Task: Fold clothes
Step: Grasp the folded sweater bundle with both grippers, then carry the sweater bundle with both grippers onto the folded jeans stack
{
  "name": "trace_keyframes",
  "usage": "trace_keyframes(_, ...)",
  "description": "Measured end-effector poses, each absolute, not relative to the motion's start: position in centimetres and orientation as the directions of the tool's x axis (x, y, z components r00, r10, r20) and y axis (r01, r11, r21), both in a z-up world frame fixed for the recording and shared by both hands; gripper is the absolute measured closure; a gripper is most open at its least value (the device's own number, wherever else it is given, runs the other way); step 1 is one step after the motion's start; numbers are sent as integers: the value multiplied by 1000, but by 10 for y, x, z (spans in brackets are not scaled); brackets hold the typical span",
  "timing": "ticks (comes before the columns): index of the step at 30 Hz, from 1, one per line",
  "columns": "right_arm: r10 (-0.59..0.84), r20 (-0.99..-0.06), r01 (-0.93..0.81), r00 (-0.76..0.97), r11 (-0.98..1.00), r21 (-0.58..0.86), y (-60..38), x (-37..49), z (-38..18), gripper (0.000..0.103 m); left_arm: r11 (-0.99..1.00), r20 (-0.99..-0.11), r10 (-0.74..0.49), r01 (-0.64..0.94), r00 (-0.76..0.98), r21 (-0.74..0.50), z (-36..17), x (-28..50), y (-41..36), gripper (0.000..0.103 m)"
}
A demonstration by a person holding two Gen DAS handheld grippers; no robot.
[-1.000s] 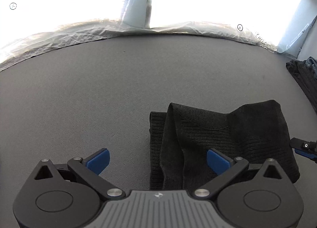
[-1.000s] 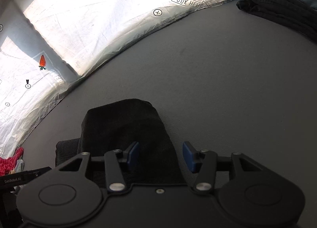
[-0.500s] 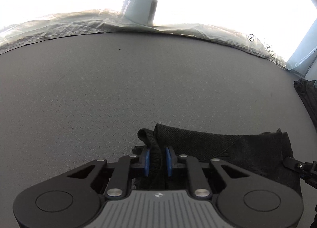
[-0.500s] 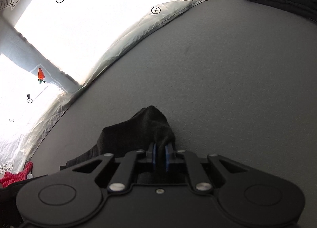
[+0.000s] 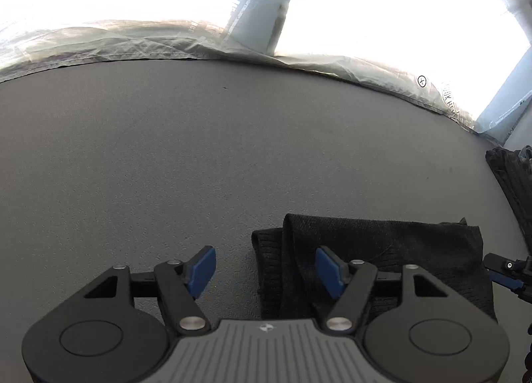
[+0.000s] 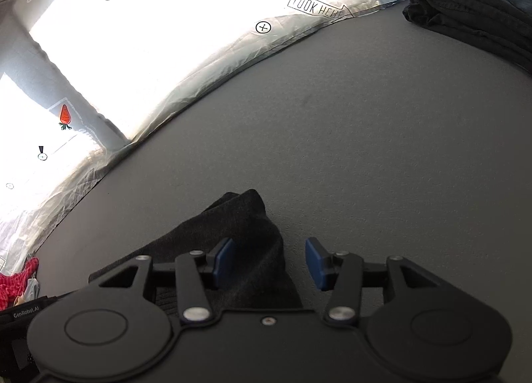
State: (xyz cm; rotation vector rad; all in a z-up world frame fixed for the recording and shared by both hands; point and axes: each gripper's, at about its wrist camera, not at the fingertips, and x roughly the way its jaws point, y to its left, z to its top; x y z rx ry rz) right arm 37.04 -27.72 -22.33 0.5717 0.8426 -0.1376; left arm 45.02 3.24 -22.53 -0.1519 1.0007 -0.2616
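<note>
A folded black knit garment [image 5: 382, 250] lies flat on the grey table [image 5: 199, 150]. Its left edge runs between the blue pads of my left gripper [image 5: 266, 270], whose jaws are opening and do not press on the cloth. In the right wrist view the same black garment [image 6: 246, 236] lies with its right corner between the pads of my right gripper [image 6: 269, 263]. Those jaws are opening too, with both pads clear of the cloth. The tip of the right gripper [image 5: 505, 270] shows at the right edge of the left wrist view.
A stack of dark folded clothes [image 6: 472, 17] sits at the far right of the table. Crinkled clear plastic sheeting [image 5: 133, 47] lines the table's far edge below bright windows. A red knit item [image 6: 16, 283] lies at the left edge of the right wrist view.
Both grippers shut on the garment's edges half a second ago and have now let go. The garment, first loosely humped, now lies flatter on the table.
</note>
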Motion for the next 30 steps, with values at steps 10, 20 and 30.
trace_keyframes(10,183,-757,238,627,880,410,-264,387,-244,36,953,-858,-298,182,418,-242,-252,443,7,26)
trace_keyframes(20,192,-771,195,606,905,379,-245,398,-254,34,958,-851,-282,175,444,-226,-255,438,-10,20)
trace_keyframes(30,134,-714,85,687,961,263,-218,369,-223,83,965,-804,-250,204,539,-164,-235,414,-23,83)
